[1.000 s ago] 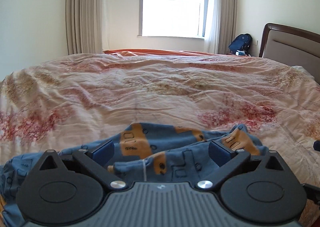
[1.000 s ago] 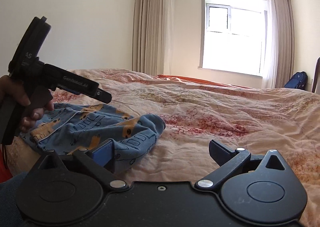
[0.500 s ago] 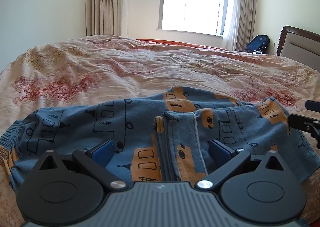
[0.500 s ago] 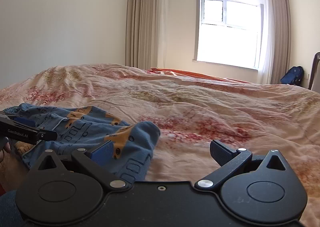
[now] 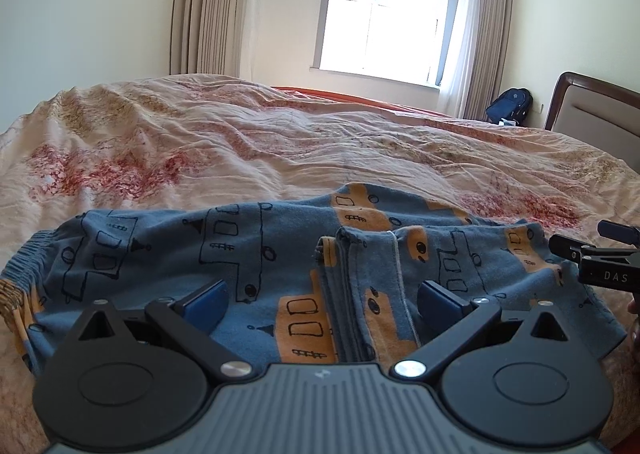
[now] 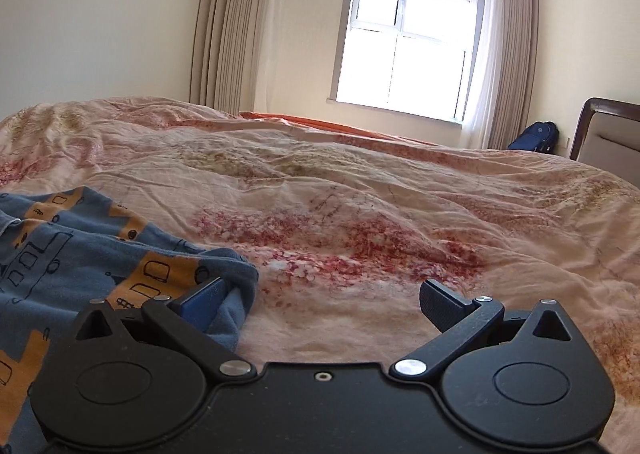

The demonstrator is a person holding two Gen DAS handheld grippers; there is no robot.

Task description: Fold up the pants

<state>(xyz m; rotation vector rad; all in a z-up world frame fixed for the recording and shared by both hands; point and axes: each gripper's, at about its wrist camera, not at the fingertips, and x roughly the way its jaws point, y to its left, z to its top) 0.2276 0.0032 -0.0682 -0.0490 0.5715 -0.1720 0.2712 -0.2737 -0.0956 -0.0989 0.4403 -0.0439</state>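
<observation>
Left wrist view first: the left gripper (image 5: 320, 300) hangs low over the blue pants (image 5: 248, 258), its fingers spread wide with nothing between them. The pants lie across the near edge of the bed (image 5: 280, 149), waistband (image 5: 24, 266) bunched at the left, and a folded-over edge with stacked seams (image 5: 360, 294) runs up between the fingers. That placement suggests the hand is lined up to take this edge for the next fold, though no grip is made yet. At the right border the right gripper (image 5: 592, 254) pokes in over the far end of the cloth; only its tip shows, so its fingers cannot be judged from here. The cloth nearest the camera is hidden under the gripper body.

Right wrist view: the right gripper (image 6: 320, 306) is also released, fingers wide apart. Its left finger (image 6: 202, 302) sits against the rumpled end of the pants (image 6: 100, 254), while the right one is over bare bedding, so it looks poised at the corner, perhaps to pinch or smooth it. Whether that finger presses the cloth or only overlaps it is hard to tell. Most of the pants are cut off at the left edge.
</observation>
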